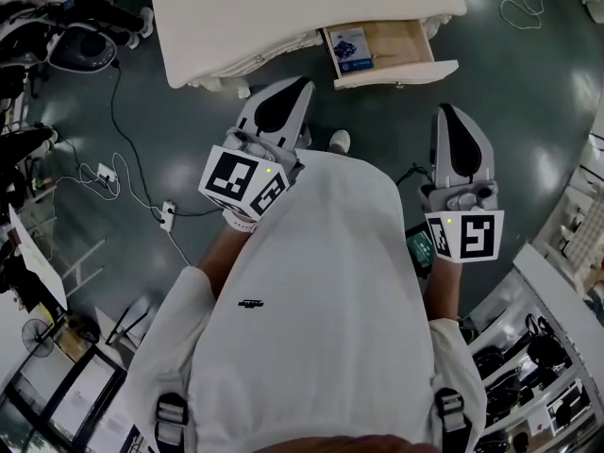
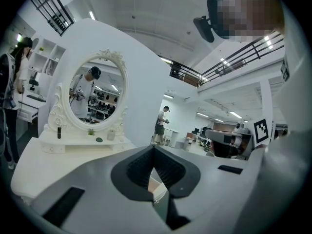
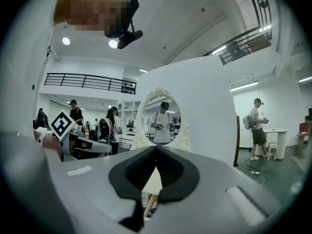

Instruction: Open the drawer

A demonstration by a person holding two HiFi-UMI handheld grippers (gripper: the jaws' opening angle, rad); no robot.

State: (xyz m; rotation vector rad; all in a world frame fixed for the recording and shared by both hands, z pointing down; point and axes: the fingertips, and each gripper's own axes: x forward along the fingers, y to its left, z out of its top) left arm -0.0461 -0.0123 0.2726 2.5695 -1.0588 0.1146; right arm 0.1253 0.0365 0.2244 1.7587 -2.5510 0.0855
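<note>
White shirt [image 1: 330, 281] seen nearest, below both grippers. Left gripper [image 1: 291, 94] held with jaws closed together, nothing gripped. Right gripper [image 1: 455, 121] likewise pressed closed, empty. Drawer [image 1: 404, 45] found ahead, pulled out from white dressing table [image 1: 264, 8], blue packet [image 1: 350, 45] laid inside. Drawer touched by neither gripper.

Dressing table [image 1: 283, 12]: one.
Drawer [image 1: 396, 72]: one, pulled out of the dressing table's front.
Blue booklet [image 1: 350, 47]: one, in that drawer.
Oval mirror [image 2: 97, 91]: one, on the dressing table.
Small items [image 2: 90, 131]: four, on the ledge beneath the mirror.
Grippers: two, left gripper [image 1: 285, 100] and right gripper [image 1: 455, 121], in front of the dressing table.
Marker cubes [image 1: 241, 185]: two, one per gripper.
Power strip [image 1: 167, 213]: one, on the floor, well apart from the dressing table.
</note>
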